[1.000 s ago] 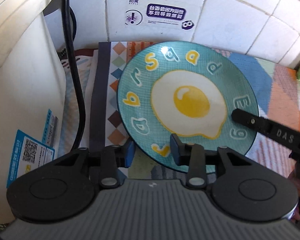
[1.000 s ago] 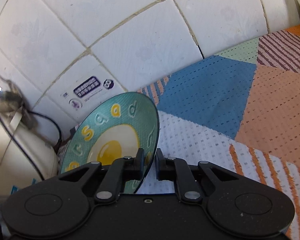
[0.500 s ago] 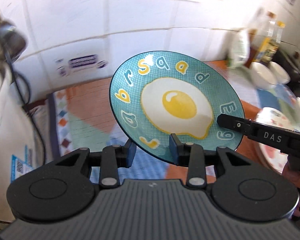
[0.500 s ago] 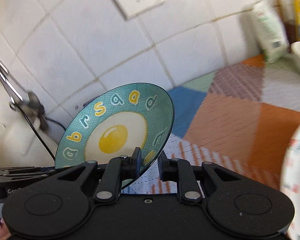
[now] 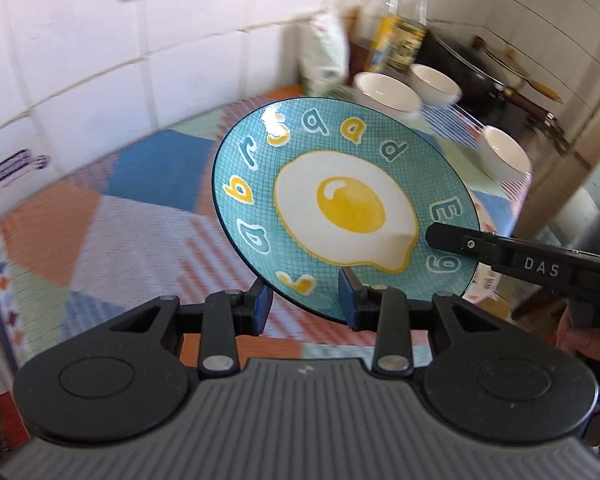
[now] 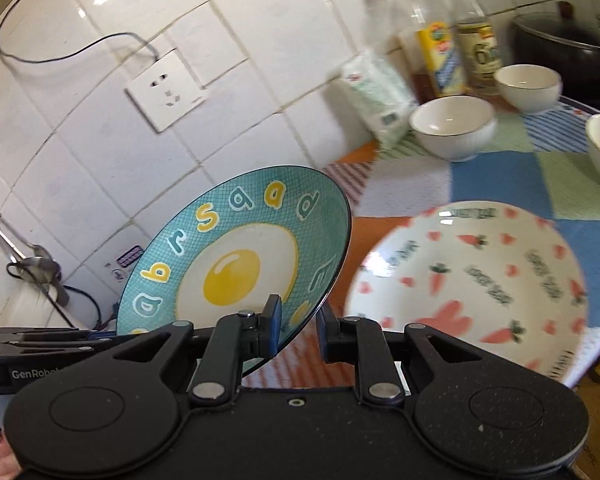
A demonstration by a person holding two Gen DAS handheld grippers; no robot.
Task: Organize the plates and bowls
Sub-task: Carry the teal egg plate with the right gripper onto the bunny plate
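The fried-egg plate (image 5: 346, 204) is being held tilted above the patchwork-covered worktop (image 5: 112, 216), gripped at its near rim by the left hand-held gripper (image 5: 304, 304) and at its side rim by the right hand-held gripper (image 6: 298, 330), presumably for stacking on the carrot plate (image 6: 472, 280).

black fingers (image 5: 394, 312) | blue pads (image 5: 261, 304) | "DAS" marking | silver screws
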